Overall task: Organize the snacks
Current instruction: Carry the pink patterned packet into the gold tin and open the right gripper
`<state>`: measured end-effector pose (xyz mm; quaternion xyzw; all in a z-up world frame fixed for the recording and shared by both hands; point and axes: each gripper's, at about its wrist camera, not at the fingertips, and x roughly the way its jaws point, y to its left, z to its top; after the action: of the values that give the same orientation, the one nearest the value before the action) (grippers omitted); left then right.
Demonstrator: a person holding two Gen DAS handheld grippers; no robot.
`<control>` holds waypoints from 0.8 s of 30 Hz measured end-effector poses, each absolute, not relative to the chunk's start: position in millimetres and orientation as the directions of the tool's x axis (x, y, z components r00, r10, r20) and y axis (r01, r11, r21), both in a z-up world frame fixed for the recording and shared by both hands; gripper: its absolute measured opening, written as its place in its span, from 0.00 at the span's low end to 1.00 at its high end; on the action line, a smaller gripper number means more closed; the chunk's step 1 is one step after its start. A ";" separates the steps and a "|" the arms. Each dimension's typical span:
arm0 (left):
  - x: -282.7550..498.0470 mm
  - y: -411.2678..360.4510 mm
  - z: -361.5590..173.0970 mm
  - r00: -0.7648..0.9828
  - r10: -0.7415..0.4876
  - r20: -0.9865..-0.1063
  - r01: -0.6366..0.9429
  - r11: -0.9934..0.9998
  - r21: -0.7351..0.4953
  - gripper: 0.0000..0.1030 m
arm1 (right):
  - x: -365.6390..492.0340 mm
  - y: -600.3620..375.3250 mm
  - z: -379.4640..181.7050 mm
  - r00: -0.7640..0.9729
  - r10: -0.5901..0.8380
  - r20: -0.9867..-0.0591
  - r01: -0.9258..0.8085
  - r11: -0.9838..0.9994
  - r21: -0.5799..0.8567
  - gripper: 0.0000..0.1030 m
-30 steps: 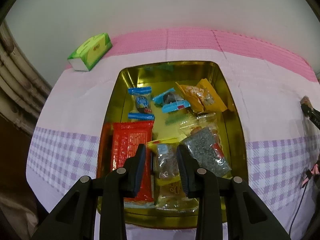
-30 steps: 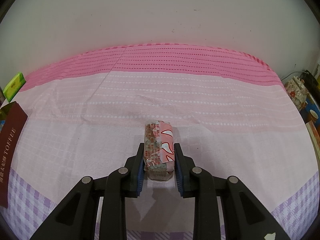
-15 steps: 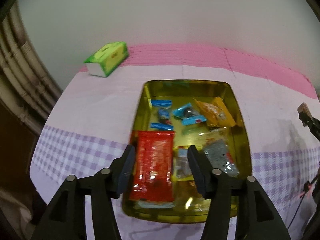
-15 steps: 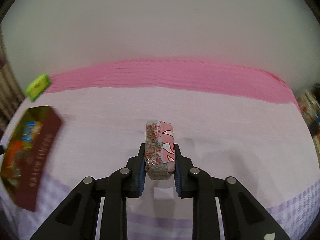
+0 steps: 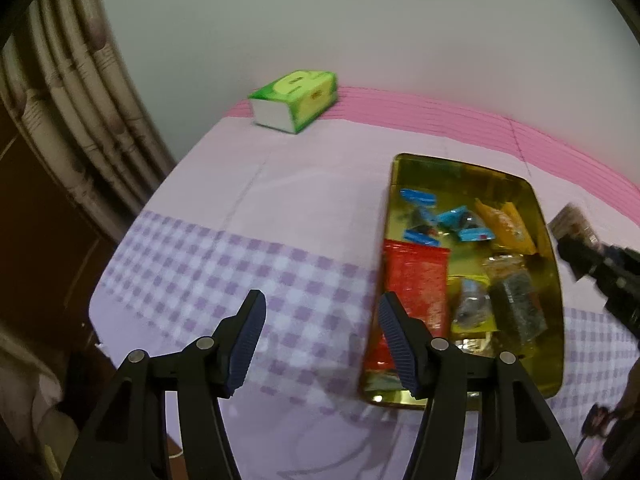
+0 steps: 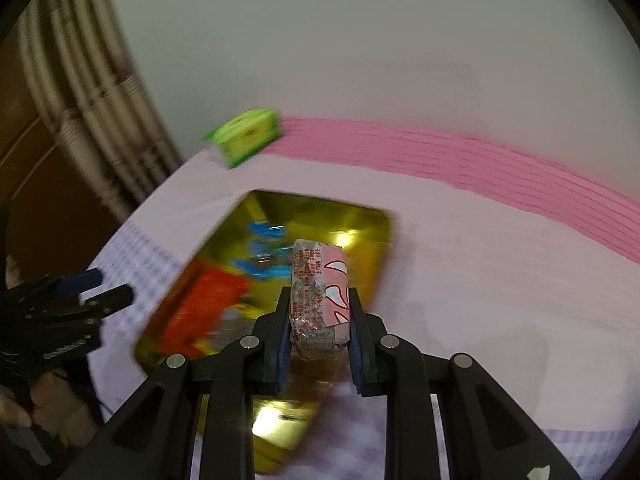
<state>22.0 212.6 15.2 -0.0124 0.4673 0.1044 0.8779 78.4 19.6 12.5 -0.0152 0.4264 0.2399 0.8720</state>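
Observation:
A gold tin tray [image 5: 550,236] holds several snacks: a red packet [image 5: 414,276], blue-wrapped candies [image 5: 440,220], an orange packet [image 5: 506,224] and a dark grey packet [image 5: 516,312]. My left gripper [image 5: 320,332] is open and empty, over the checked cloth just left of the tray. My right gripper [image 6: 318,316] is shut on a pink and white wrapped snack [image 6: 318,292] and holds it above the tray's [image 6: 360,224] right side. It shows at the right edge of the left wrist view [image 5: 600,264].
A green tissue pack [image 5: 294,100] lies at the table's back left, near the wall. A curtain [image 5: 80,100] hangs at the left, beyond the table edge. The cloth is pink at the back and purple-checked at the front.
My left gripper has opened wide and moved left off the tray. My right gripper has carried the pink snack leftward from bare cloth to above the tray.

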 end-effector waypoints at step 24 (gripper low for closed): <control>11.6 206.4 8.5 0.521 0.190 -0.832 -0.186 0.977 0.106 0.60 | 73.7 65.2 -18.3 0.503 0.320 -0.803 -0.440 0.894 0.081 0.49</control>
<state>11.6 206.4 8.5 0.0018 0.4773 0.1079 0.8721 73.7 65.2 -18.3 -0.0672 0.4474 0.2199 0.8642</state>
